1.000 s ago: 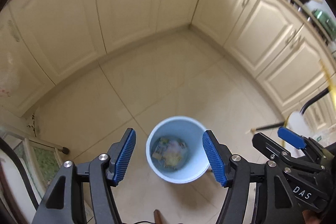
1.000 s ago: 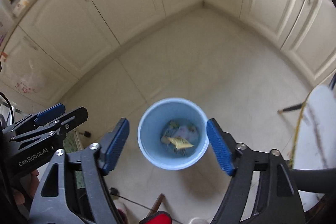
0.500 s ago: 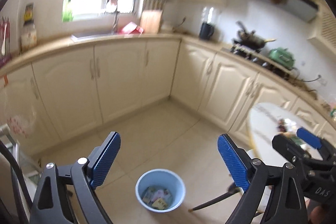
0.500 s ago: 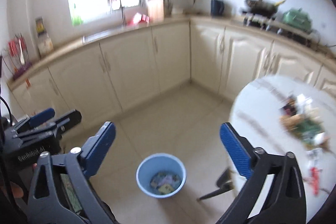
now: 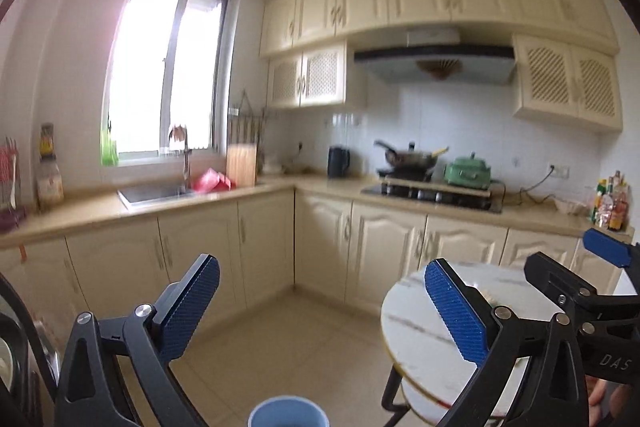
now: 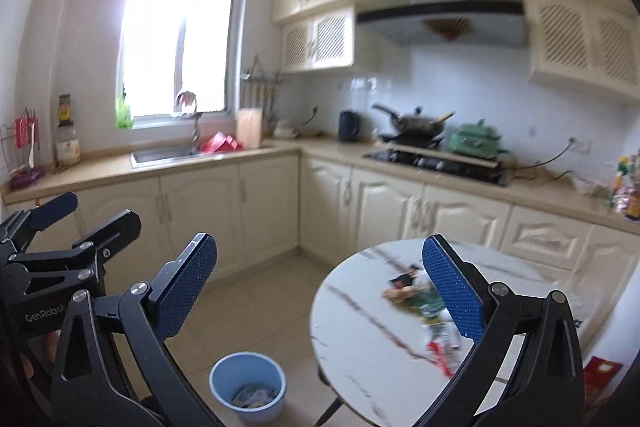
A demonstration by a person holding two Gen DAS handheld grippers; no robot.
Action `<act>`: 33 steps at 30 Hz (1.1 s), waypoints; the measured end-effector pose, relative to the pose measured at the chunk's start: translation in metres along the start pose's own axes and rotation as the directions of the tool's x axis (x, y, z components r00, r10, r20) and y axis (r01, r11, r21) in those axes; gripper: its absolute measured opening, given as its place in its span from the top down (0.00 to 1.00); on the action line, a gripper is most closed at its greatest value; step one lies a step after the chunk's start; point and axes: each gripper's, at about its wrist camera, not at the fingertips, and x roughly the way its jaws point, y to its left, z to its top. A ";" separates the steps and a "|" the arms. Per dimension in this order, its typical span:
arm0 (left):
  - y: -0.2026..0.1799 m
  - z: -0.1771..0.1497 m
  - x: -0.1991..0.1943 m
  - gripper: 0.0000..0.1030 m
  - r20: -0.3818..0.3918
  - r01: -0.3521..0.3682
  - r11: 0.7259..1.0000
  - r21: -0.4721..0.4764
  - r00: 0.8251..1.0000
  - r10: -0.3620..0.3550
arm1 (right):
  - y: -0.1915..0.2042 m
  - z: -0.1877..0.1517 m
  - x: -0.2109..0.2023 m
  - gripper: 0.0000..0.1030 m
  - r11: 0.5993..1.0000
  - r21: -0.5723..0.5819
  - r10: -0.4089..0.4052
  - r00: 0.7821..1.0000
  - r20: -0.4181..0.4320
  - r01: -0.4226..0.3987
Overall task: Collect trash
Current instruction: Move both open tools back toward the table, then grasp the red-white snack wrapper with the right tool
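A light blue trash bin point(image 6: 248, 387) stands on the tiled floor with wrappers inside; only its rim point(image 5: 288, 411) shows in the left wrist view. Beside it is a round white marble table point(image 6: 360, 339) carrying several blurred wrappers point(image 6: 420, 301); the table also shows in the left wrist view point(image 5: 416, 331). My left gripper point(image 5: 322, 307) is open and empty, raised well above the bin. My right gripper point(image 6: 320, 287) is open and empty, level with the table. The left gripper also shows in the right wrist view point(image 6: 48, 251).
Cream base cabinets point(image 6: 260, 207) line the back and right walls under a counter with a sink point(image 6: 168, 153), kettle point(image 6: 349, 126), wok point(image 6: 416, 123) and green pot point(image 6: 474, 143). A red object point(image 6: 602, 373) lies on the floor at lower right.
Both grippers have tilted up from looking straight down into the bin to facing across the kitchen. The bin has dropped to the bottom of both views and the table has come into sight.
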 end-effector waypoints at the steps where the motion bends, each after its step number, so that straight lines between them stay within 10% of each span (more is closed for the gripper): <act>1: -0.001 -0.007 -0.005 0.01 0.017 0.005 1.000 0.003 1.000 -0.005 | -0.003 0.002 -0.011 0.00 1.000 0.002 -0.010 1.000 0.016 0.010; 16: -0.006 -0.095 -0.085 0.01 0.131 0.062 0.996 0.058 0.989 -0.069 | -0.046 0.013 -0.086 0.00 0.992 0.047 -0.124 0.986 0.108 0.119; 25: -0.031 -0.081 -0.038 0.01 0.062 0.109 0.988 0.109 0.991 -0.116 | -0.083 0.001 -0.076 0.00 0.980 0.087 -0.187 0.980 0.072 0.180; 33: -0.068 -0.094 0.059 0.01 -0.159 0.177 0.976 0.124 0.975 -0.157 | -0.156 -0.037 -0.027 0.00 0.942 0.155 -0.284 0.952 -0.111 0.299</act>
